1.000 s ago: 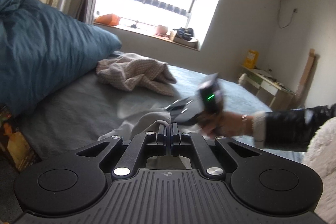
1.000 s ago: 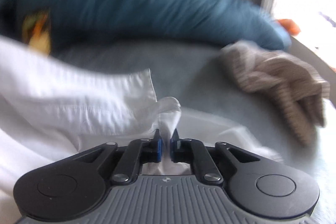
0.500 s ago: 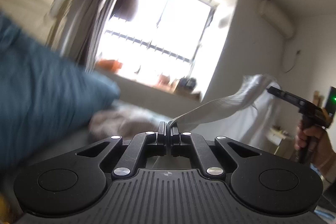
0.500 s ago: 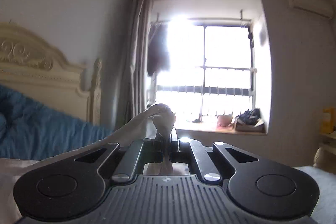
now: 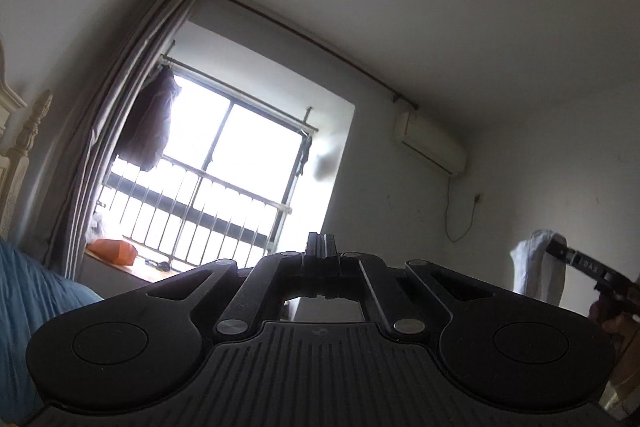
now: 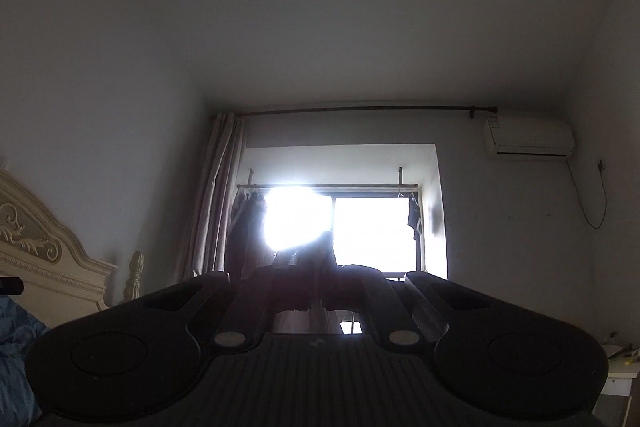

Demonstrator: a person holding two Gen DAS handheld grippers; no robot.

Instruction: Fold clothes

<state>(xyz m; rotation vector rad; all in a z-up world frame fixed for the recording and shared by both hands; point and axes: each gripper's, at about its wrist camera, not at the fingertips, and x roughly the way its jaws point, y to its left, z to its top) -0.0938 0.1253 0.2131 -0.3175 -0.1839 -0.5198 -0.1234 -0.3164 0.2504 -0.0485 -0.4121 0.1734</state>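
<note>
Both of your grippers point up toward the far window point(image 5: 224, 183) and the ceiling. Your left gripper point(image 5: 319, 247) has its jaws pressed together; whether any cloth sits between them you cannot tell. At the right edge of that view, your right gripper point(image 5: 554, 247) is clamped on the top of the white garment point(image 5: 538, 269), which hangs down from it in the air. In the right wrist view the fingertips are a dark backlit silhouette, with cloth bunched there.

barred window point(image 5: 224, 183), grey curtain point(image 5: 120, 123), air conditioner point(image 6: 528, 139), cream headboard point(image 6: 44, 263)
</note>
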